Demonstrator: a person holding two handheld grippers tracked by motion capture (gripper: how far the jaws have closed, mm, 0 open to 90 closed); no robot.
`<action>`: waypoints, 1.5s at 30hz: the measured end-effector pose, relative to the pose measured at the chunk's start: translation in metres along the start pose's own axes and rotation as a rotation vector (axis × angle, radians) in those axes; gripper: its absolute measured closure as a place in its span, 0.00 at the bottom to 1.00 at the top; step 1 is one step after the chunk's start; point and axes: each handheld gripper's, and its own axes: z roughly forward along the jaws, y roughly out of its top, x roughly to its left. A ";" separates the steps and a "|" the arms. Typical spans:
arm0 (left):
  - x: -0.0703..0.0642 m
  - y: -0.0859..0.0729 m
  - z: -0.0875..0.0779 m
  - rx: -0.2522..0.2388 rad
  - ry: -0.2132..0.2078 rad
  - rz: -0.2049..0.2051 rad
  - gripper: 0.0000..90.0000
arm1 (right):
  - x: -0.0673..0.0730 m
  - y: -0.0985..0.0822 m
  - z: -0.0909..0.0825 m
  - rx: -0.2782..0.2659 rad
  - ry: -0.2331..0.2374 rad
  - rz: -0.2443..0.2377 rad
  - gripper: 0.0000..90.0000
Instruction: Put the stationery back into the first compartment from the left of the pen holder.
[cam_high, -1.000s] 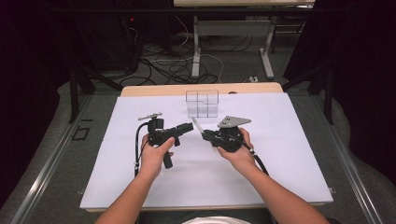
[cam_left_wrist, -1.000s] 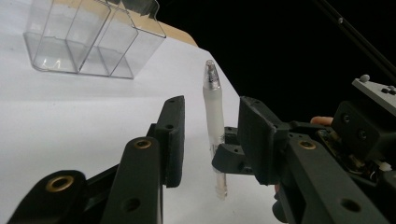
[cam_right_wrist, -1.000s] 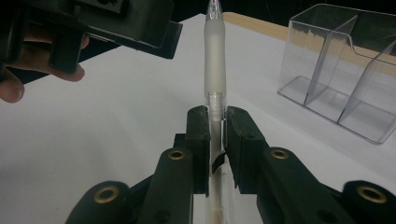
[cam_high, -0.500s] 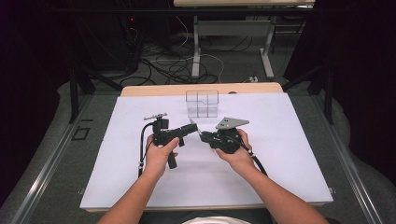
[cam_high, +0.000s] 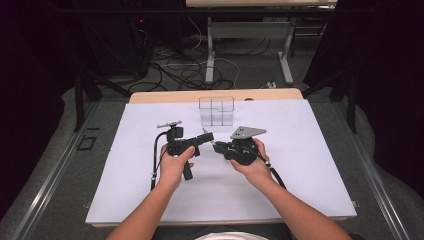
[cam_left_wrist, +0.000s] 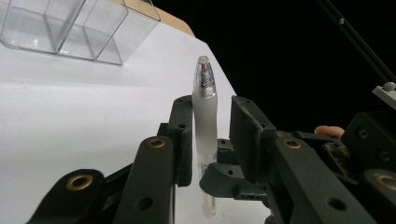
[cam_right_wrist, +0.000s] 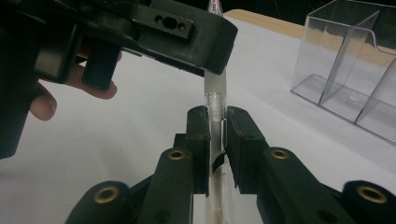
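A clear pen with a frosted grip (cam_right_wrist: 215, 100) stands between the jaws of my right gripper (cam_right_wrist: 216, 116), which is shut on its barrel. In the high view the two grippers meet tip to tip over the middle of the white sheet (cam_high: 300, 165). My left gripper (cam_left_wrist: 208, 109) reaches around the pen (cam_left_wrist: 204, 116) at its frosted part. Its jaws have just been closing. One pad lies against the pen, while the other stands a little off it. From above, the left gripper (cam_high: 207, 136) and the right gripper (cam_high: 217, 146) almost touch.
A clear plastic organizer with several compartments (cam_high: 216, 111) stands just behind the grippers, near the sheet's far edge, and shows in the gripper views too (cam_left_wrist: 70, 28) (cam_right_wrist: 355, 70). A strip of wooden tabletop (cam_high: 165, 96) runs behind it. Cables trail from both grippers.
The left gripper has edged toward the right one, and its jaws have narrowed around the pen. The right hand and its grip have stayed put.
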 end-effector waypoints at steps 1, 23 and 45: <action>0.000 0.000 0.000 -0.003 0.001 -0.004 0.79 | 0.000 0.000 0.000 0.000 -0.002 -0.001 0.88; 0.004 0.000 -0.002 0.017 0.003 -0.065 0.88 | 0.002 -0.001 0.001 0.006 0.004 -0.019 0.88; 0.012 0.005 0.000 0.008 0.049 -0.056 0.89 | -0.009 -0.003 0.003 0.043 0.001 -0.004 0.58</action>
